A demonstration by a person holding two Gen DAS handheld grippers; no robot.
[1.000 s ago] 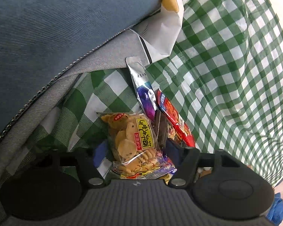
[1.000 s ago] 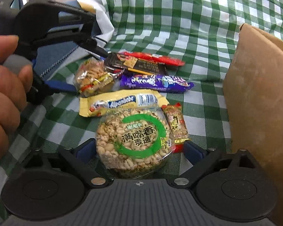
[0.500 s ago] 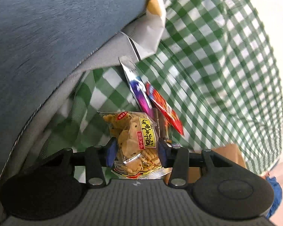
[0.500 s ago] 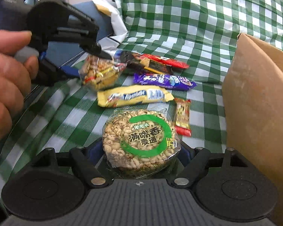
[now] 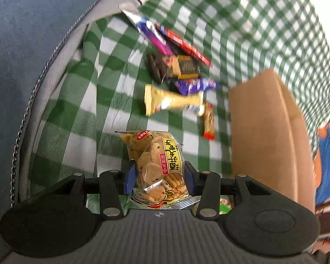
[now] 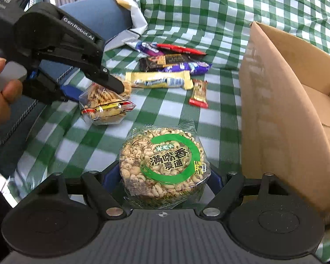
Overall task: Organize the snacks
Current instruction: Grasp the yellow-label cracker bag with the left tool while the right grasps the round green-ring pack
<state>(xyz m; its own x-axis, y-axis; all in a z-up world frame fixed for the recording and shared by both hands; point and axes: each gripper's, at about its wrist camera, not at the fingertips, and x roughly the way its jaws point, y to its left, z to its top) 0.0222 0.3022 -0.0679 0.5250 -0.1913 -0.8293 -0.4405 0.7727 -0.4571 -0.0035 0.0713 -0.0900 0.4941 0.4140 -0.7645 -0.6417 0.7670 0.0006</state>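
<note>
My left gripper (image 5: pixel 158 177) is shut on a clear bag of small crackers (image 5: pixel 157 162) and holds it above the green checked cloth (image 5: pixel 81 114); gripper (image 6: pixel 94 90) and bag (image 6: pixel 105 107) also show in the right wrist view. My right gripper (image 6: pixel 162 176) is shut on a round puffed-grain cake with a green ring label (image 6: pixel 162 165), lifted just left of the open cardboard box (image 6: pixel 281 114). Several snack bars lie on the cloth: a yellow one (image 6: pixel 158 80), a purple one (image 6: pixel 187 67), a dark one (image 6: pixel 162 60).
The cardboard box (image 5: pixel 266 132) stands at the right, open at the top. A small red-ended candy (image 6: pixel 199 93) lies beside it. A blue cushion (image 5: pixel 28 33) and a white plastic bag (image 6: pixel 132 6) lie at the left and back.
Both grippers have lifted their snacks off the cloth and moved back. The left gripper closed on the cracker bag and carried it away from the row of bars.
</note>
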